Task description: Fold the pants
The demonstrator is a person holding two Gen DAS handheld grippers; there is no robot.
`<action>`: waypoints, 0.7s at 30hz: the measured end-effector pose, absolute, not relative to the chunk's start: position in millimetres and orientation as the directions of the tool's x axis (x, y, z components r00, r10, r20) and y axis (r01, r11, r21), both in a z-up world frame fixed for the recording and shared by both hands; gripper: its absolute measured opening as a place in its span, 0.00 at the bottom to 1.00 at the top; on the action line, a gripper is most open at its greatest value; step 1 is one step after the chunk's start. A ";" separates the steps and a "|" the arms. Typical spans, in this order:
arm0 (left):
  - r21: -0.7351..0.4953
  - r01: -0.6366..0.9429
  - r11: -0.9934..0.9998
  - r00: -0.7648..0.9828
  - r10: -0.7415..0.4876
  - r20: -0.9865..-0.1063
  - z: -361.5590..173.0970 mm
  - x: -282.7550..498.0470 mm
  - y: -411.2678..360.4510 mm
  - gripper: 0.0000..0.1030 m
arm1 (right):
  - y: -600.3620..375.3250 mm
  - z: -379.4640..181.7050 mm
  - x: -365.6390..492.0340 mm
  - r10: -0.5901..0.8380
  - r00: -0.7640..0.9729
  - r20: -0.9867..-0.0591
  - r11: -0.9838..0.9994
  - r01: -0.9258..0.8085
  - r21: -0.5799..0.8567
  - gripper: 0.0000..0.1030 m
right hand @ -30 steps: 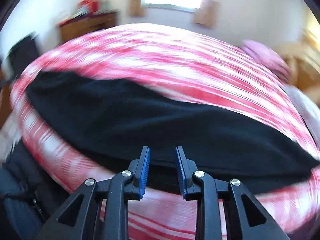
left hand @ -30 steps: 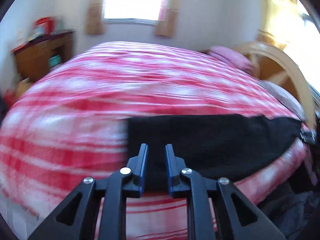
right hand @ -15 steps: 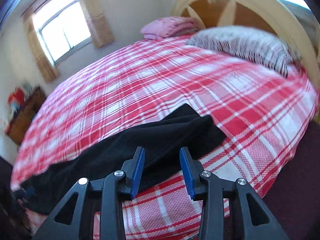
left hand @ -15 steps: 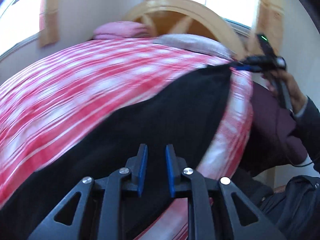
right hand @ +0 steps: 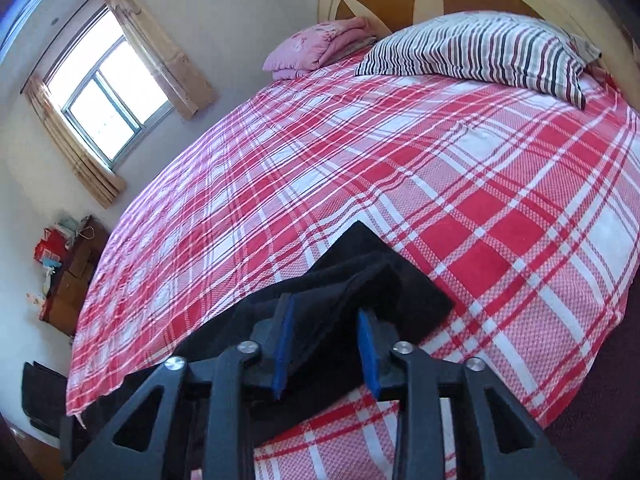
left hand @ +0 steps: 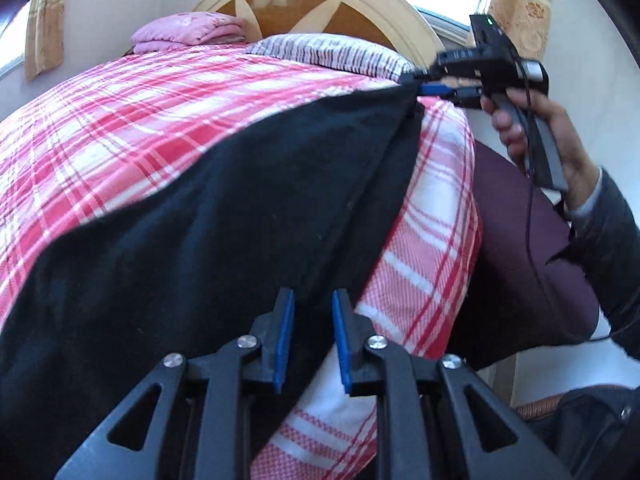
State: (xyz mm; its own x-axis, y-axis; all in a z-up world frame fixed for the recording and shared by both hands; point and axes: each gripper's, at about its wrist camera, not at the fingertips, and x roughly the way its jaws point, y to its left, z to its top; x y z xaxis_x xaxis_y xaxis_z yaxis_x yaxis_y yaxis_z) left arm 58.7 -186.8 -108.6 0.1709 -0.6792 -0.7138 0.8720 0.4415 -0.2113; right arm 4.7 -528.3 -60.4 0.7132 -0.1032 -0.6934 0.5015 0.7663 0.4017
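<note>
Folded blanket (left hand: 188,32): pink, far left at the head of the bed, just beside the headboard.
Bedsheet (left hand: 120,120): red and white plaid, covering the whole bed.
Pants (left hand: 200,240): black, spread along the near edge of the bed from lower left to upper right. Their right-hand edge runs straight and taut between the two grippers.
Left gripper (left hand: 312,340): bottom centre, blue pads drawn close, pinching the pants edge. Plaid sheet shows in the lower part of the gap.
Headboard (left hand: 320,0): arched pale wood with brown panels, top centre.
Pillow (left hand: 328,54): striped, lying against the headboard, right of the blanket.
Right gripper (left hand: 424,82): upper right at the far corner of the pants. Jaws closing, with bunched black fabric between the pads, clamped on that corner.
Right hand (left hand: 552,128): far right, wrapped around the gripper handle, with a dark sleeve below the wrist.
</note>
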 end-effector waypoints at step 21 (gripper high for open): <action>-0.093 0.882 0.461 0.236 -0.605 -0.760 -110.7 65.6 -210.4 0.04 | -529.2 -57.9 17.9 -0.085 0.738 -0.669 0.803 0.449 0.393 0.04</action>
State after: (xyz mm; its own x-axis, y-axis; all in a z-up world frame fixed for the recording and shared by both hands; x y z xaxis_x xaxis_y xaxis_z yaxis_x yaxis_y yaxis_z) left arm 65.6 -210.4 -110.7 0.2362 -0.6054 -0.7601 0.8825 0.4611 -0.0930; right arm 17.9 -529.2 -57.9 0.7382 -0.0852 -0.6691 0.4487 0.8027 0.3929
